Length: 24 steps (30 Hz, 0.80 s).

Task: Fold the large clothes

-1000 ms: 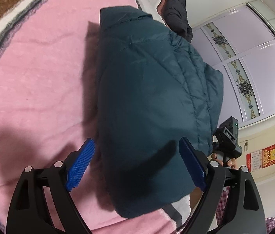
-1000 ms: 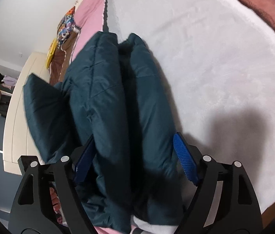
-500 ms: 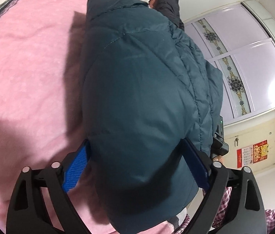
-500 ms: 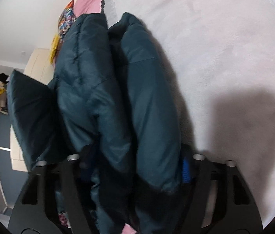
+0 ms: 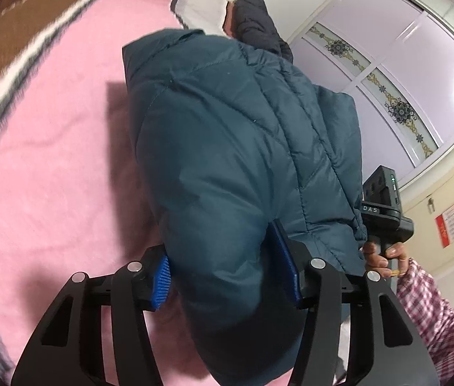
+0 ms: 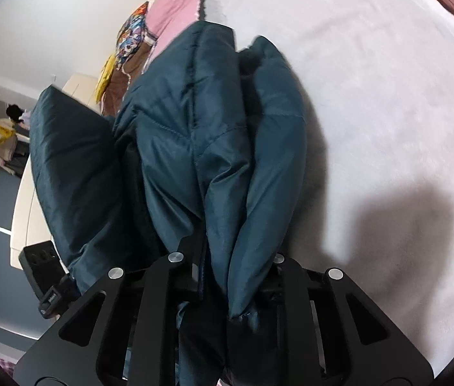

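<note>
A dark teal puffer jacket (image 5: 243,128) lies folded in thick layers on a bed, over a pink blanket (image 5: 50,160). My left gripper (image 5: 223,257) has its jaws closing on the jacket's near rounded end, and both blue pads (image 5: 161,281) press into the padding. In the right wrist view the jacket (image 6: 194,128) bunches into upright folds over a white fleecy cover (image 6: 387,96). My right gripper (image 6: 235,251) is closing tight on those folds, and fabric hides its pads.
A dark grey garment (image 5: 255,16) lies at the far end of the bed. A wardrobe with patterned sliding doors (image 5: 403,64) stands beyond. A hand (image 5: 384,252) in a plaid sleeve holds the other gripper's handle. Colourful bedding (image 6: 130,35) lies at the bed's far edge.
Both grippers pushed in around the jacket's near edge and their jaws narrowed onto it. The fabric is now squeezed and bunched between the pads, and the left view has rolled.
</note>
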### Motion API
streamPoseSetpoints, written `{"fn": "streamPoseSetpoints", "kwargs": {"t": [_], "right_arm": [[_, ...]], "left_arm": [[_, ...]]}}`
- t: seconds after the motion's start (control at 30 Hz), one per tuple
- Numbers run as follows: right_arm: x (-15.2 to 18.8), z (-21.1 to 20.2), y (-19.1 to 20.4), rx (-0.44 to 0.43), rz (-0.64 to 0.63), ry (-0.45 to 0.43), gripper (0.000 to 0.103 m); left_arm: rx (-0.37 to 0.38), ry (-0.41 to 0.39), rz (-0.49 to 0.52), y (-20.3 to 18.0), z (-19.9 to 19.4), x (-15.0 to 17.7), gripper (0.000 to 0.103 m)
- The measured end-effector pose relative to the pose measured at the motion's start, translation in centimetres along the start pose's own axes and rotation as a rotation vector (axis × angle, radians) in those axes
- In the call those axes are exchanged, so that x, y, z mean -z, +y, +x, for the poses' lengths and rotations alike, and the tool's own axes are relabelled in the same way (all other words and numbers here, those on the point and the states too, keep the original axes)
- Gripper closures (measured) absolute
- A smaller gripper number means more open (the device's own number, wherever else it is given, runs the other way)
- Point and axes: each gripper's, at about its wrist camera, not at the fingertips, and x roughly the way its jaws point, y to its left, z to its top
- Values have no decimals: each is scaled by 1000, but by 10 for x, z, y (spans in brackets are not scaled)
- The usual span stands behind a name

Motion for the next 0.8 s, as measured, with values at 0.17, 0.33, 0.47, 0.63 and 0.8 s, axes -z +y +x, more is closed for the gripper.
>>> {"fn": "streamPoseSetpoints", "kwargs": {"t": [0.17,0.33,0.47,0.63,0.8], "right_arm": [[0,24,31,-23,-26,11,84],[-1,59,67,-31,-72,26,84],[-1,85,89,-22,-99,39,84],[4,88,93,11,-121,40,84],[0,97,88,16,-85,52,79]], "left_arm": [[-58,-63,-12,25,-25,-19,49],[-120,-112,-29,54,-44,-36,49],[-154,-130,-51,82,-55,-43,49],[-149,-128,-64,100,-56,-43,49],[-136,-135,-76,101,-56,-34,48]]}}
